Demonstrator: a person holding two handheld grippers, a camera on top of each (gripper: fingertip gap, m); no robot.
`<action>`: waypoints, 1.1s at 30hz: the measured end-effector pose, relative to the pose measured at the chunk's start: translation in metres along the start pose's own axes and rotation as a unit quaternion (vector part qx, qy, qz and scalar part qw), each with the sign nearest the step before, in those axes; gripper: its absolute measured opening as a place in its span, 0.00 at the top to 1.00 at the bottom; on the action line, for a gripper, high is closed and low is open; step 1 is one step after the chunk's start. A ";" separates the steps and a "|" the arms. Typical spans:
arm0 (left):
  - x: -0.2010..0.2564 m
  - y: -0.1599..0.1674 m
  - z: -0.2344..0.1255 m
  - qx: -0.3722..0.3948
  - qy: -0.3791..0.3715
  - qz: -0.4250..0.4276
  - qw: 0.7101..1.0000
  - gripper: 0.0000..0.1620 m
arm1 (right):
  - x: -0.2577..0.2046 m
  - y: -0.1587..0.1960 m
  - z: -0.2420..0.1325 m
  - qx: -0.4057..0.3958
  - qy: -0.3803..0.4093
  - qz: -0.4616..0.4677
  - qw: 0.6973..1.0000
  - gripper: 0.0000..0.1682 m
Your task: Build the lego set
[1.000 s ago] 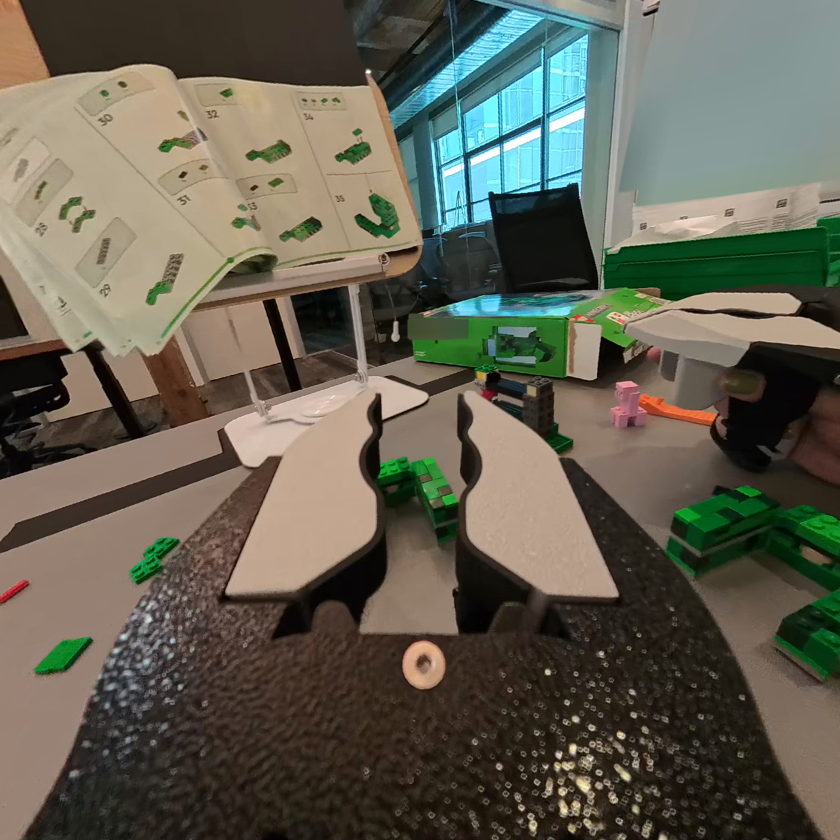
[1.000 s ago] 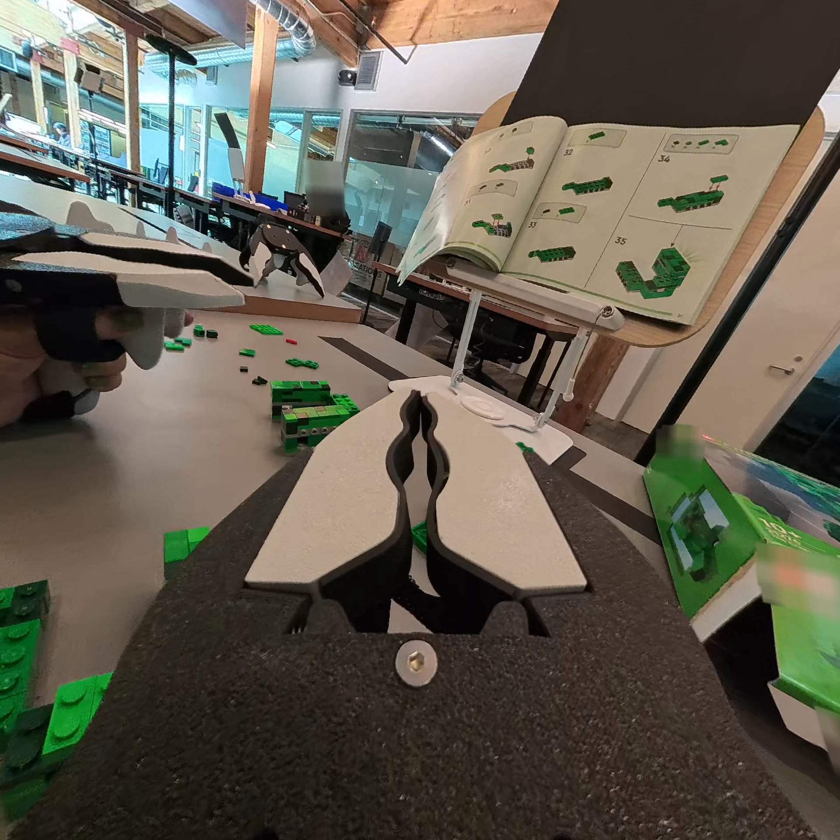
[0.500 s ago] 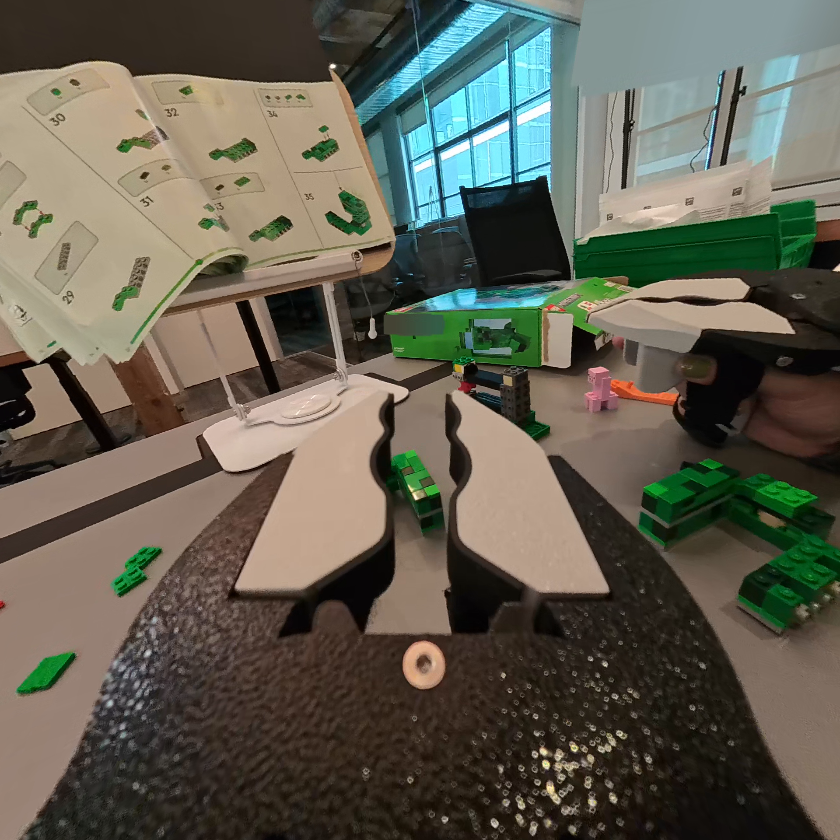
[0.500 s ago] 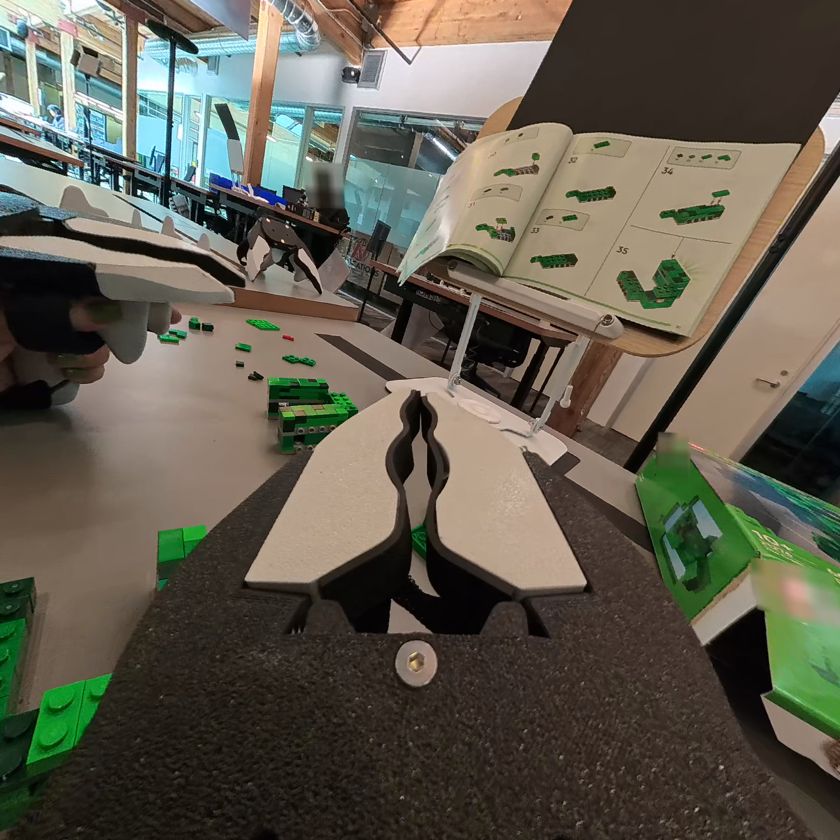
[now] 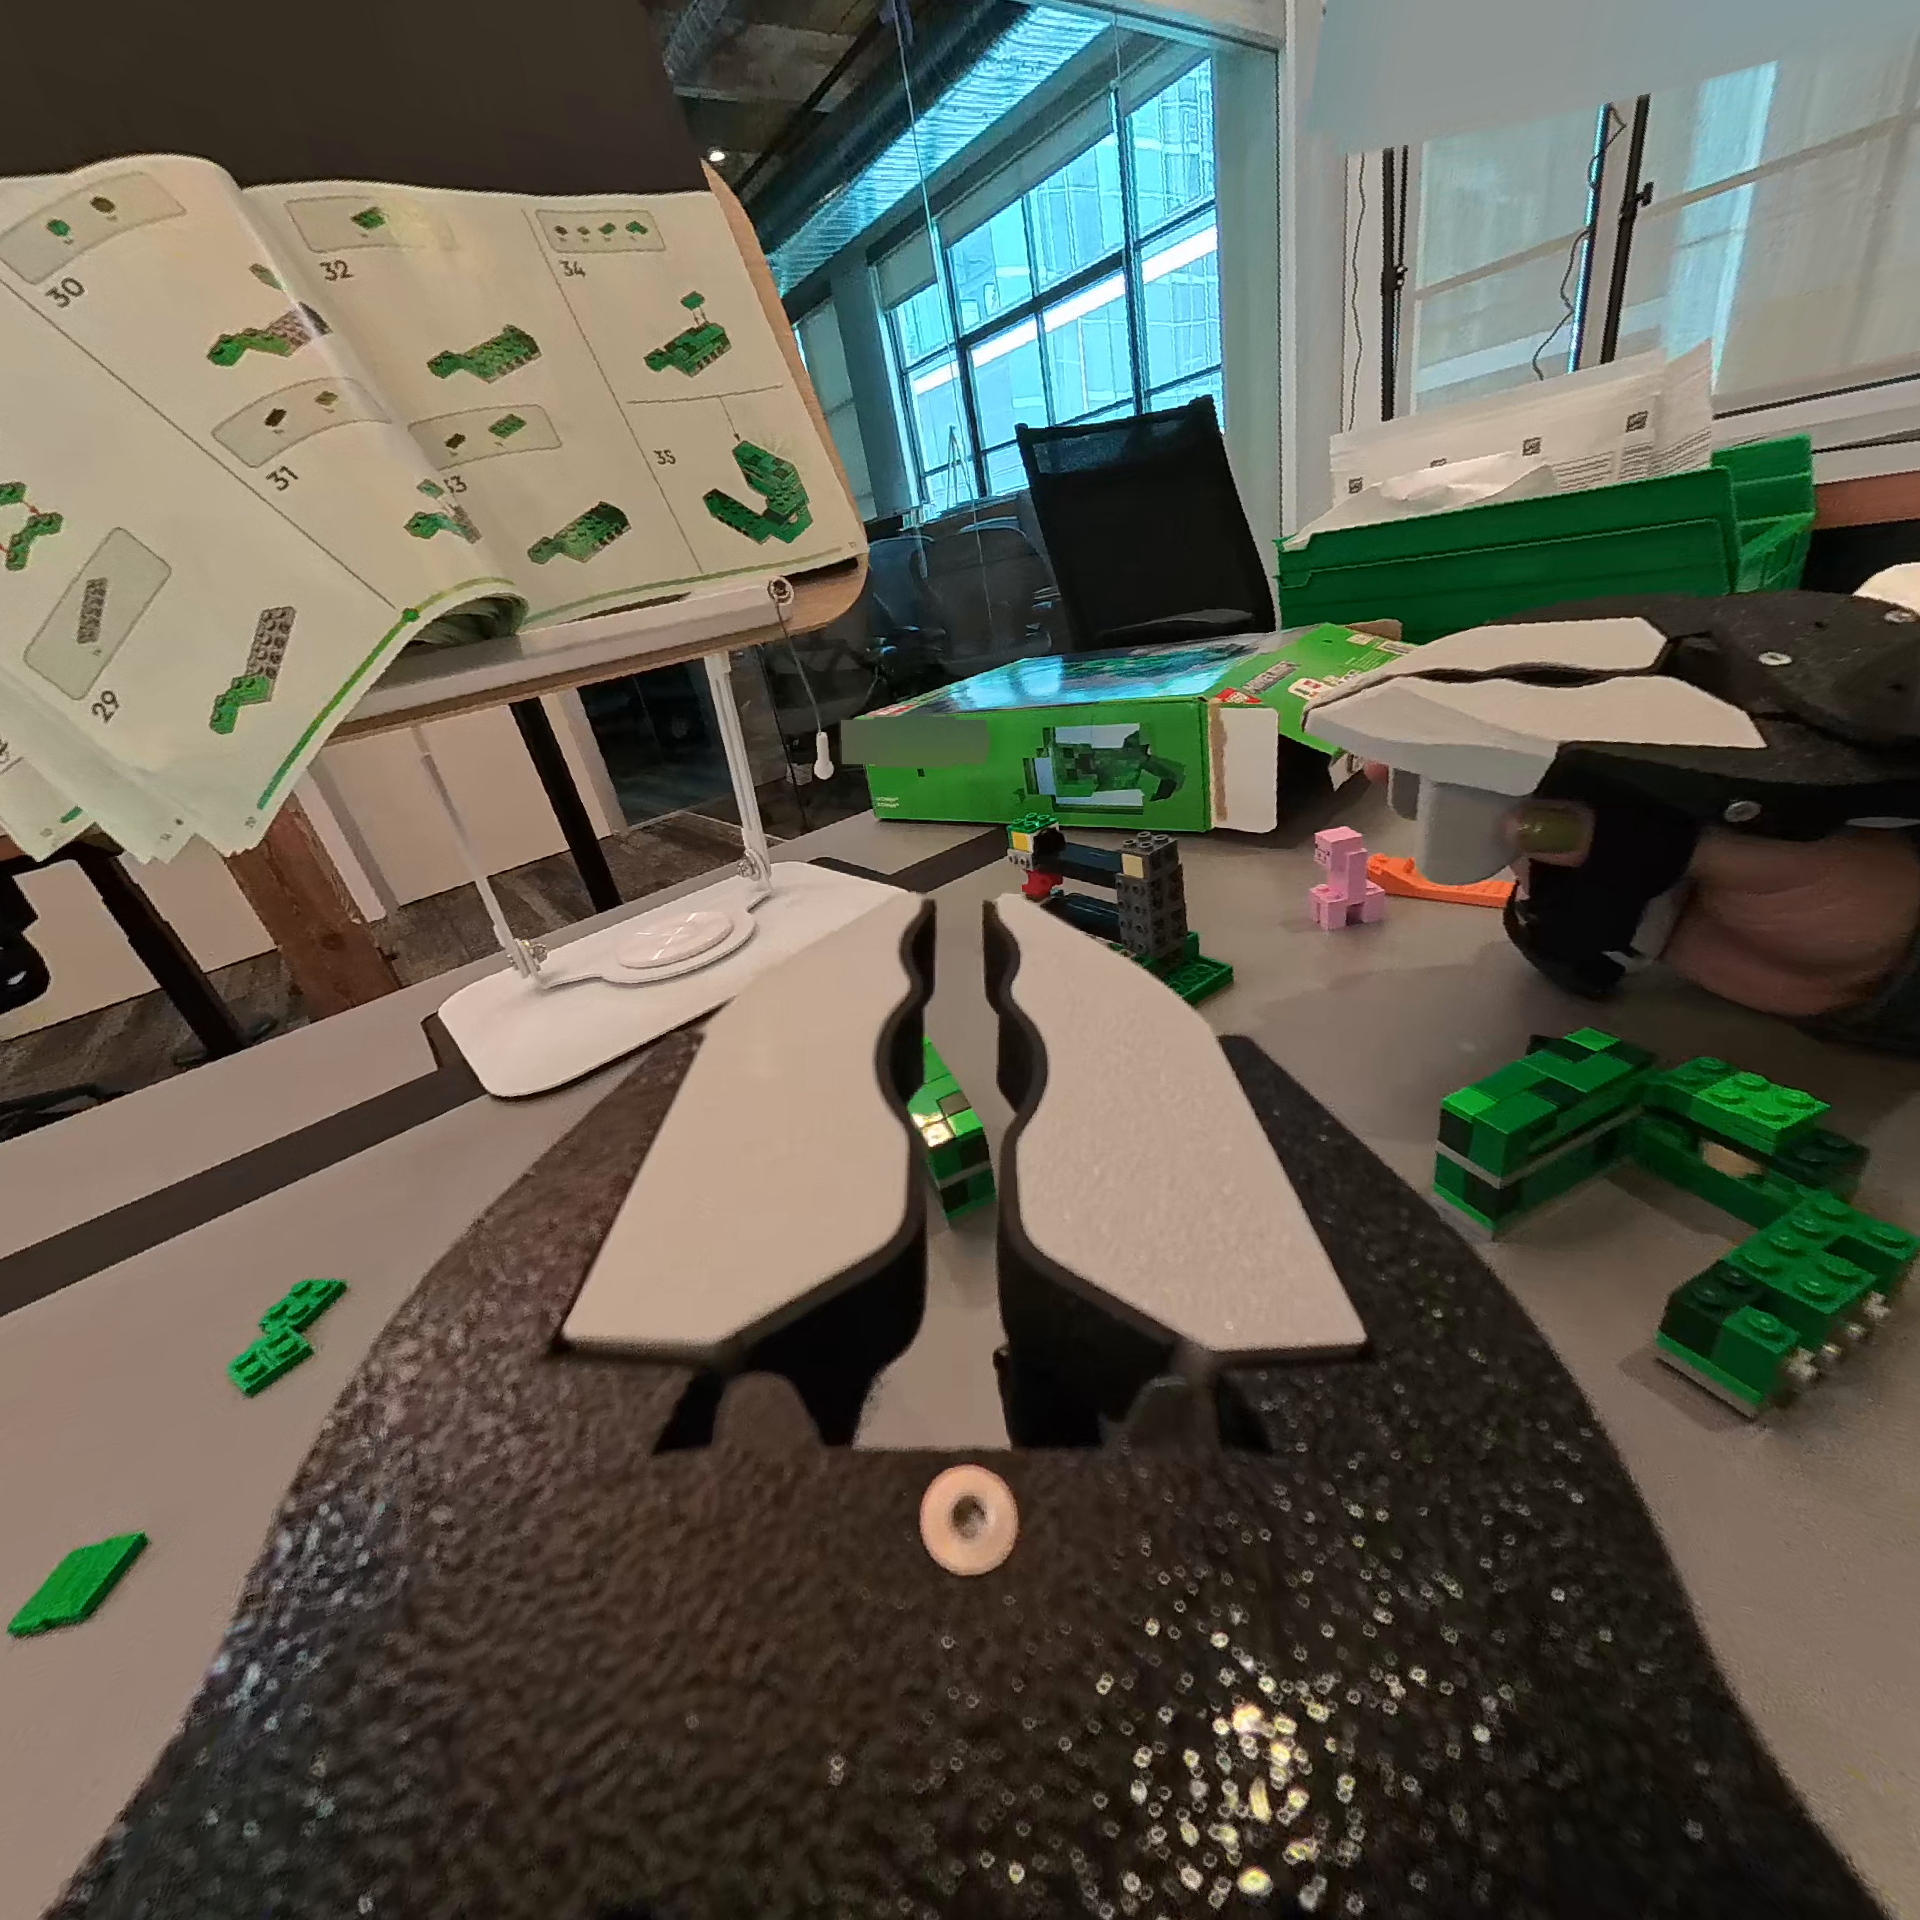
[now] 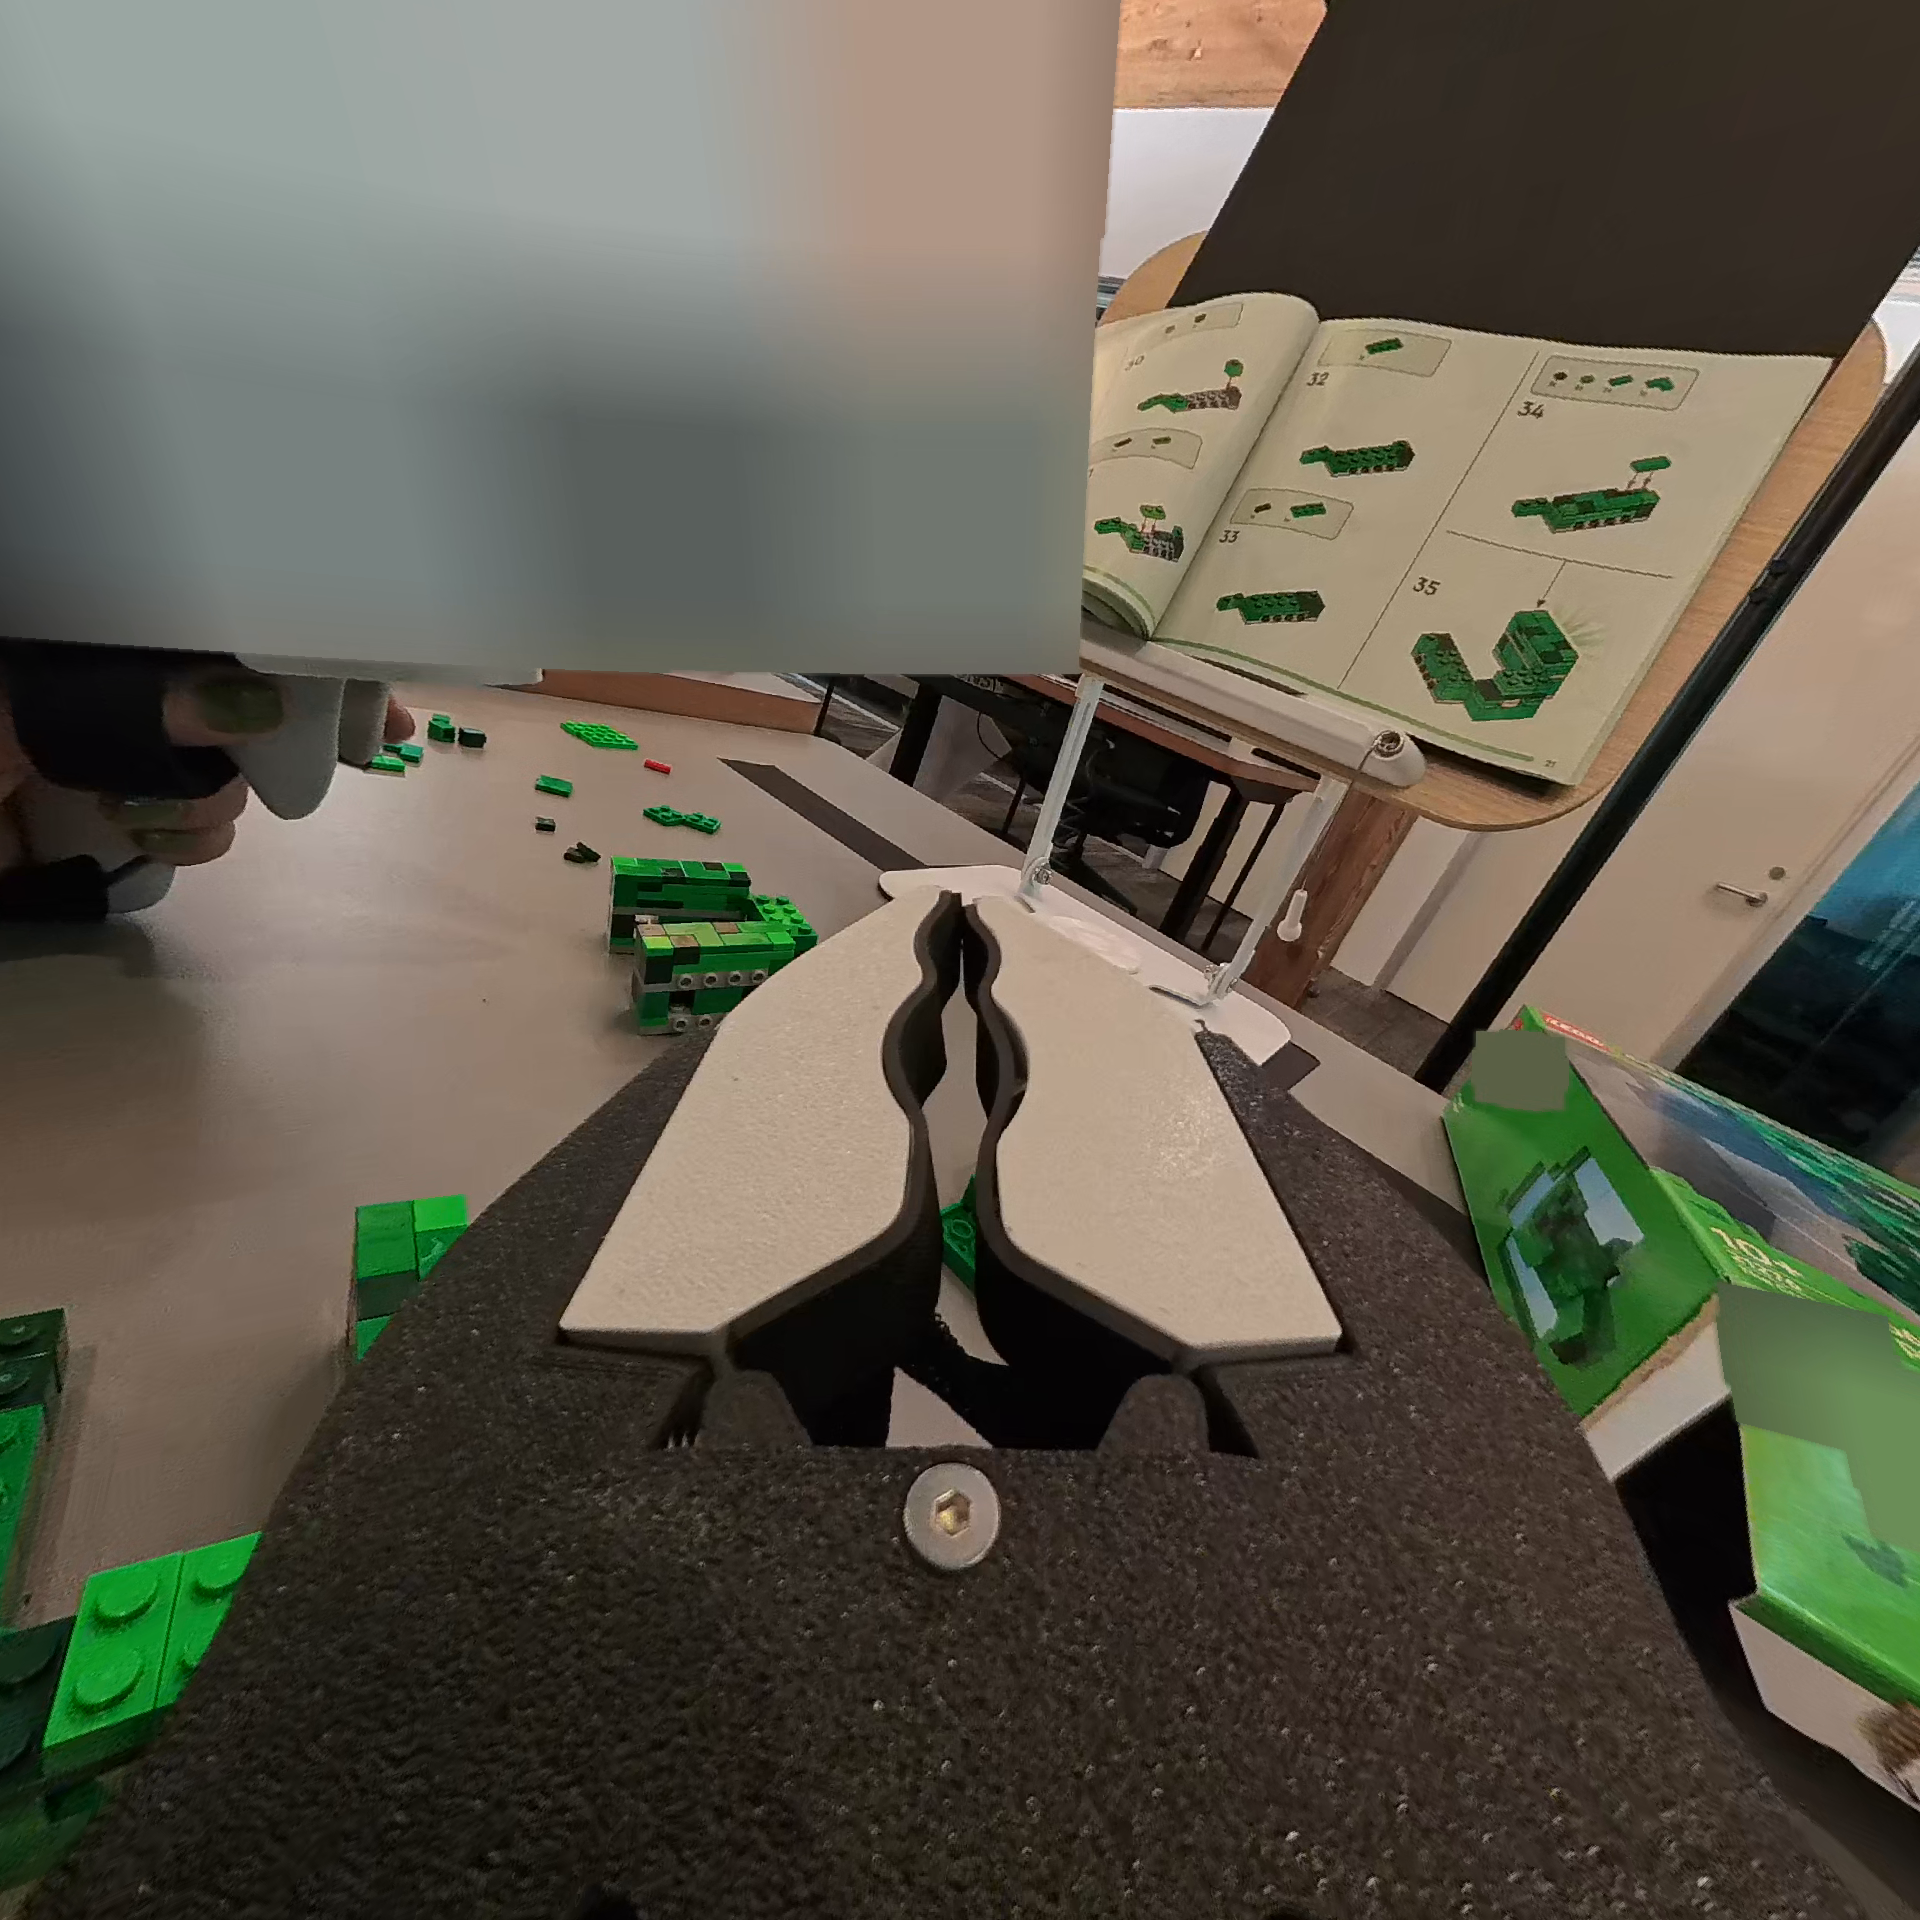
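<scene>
My left gripper (image 5: 956,914) is almost shut, with a thin gap and nothing in it. It hovers over the grey table and points at a small green brick assembly (image 5: 951,1143), which lies free on the table in the right wrist view (image 6: 707,935). My right gripper (image 6: 961,914) is shut, with a small green piece (image 6: 956,1236) deep between its fingers. It also shows at the right of the left wrist view (image 5: 1320,717), held above the table. A large L-shaped green build (image 5: 1662,1143) lies below it. The open instruction book (image 5: 416,416) stands on a holder.
A green set box (image 5: 1039,758) lies behind a small dark build (image 5: 1132,904), a pink pig figure (image 5: 1345,878) and an orange separator (image 5: 1434,894). Loose green plates (image 5: 281,1340) lie at the left. More loose pieces (image 6: 597,736) lie far across the table. Green bins (image 5: 1558,561) stand at the back right. My hands' fingertips stand some 12 cm from each other.
My left gripper's fingers have closed from a wide gap to a thin one, and it has swung a little. The right gripper has stayed shut and shifted slightly.
</scene>
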State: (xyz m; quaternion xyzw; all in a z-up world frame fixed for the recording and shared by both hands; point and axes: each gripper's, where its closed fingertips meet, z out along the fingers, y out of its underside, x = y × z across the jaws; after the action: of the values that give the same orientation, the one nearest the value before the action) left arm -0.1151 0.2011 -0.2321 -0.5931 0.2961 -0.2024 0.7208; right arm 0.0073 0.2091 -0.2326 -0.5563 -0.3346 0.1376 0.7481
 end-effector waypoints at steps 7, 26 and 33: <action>0.003 0.000 0.000 0.000 0.010 0.001 1.000 1.00 | -0.007 -0.003 0.001 0.001 -0.028 0.025 0.999 1.00; 0.008 0.001 0.001 -0.003 0.028 0.004 1.000 1.00 | 0.208 0.015 0.159 -0.070 0.224 0.041 0.971 0.86; 0.007 0.001 0.001 -0.002 0.031 -0.003 1.000 1.00 | 0.235 0.034 0.170 -0.097 0.273 0.088 0.953 0.89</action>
State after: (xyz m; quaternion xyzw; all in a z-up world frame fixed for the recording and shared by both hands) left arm -0.1088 0.1975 -0.2341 -0.5889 0.3172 -0.2225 0.7093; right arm 0.0753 0.4827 -0.1558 -0.6694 -0.0789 0.0122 0.7386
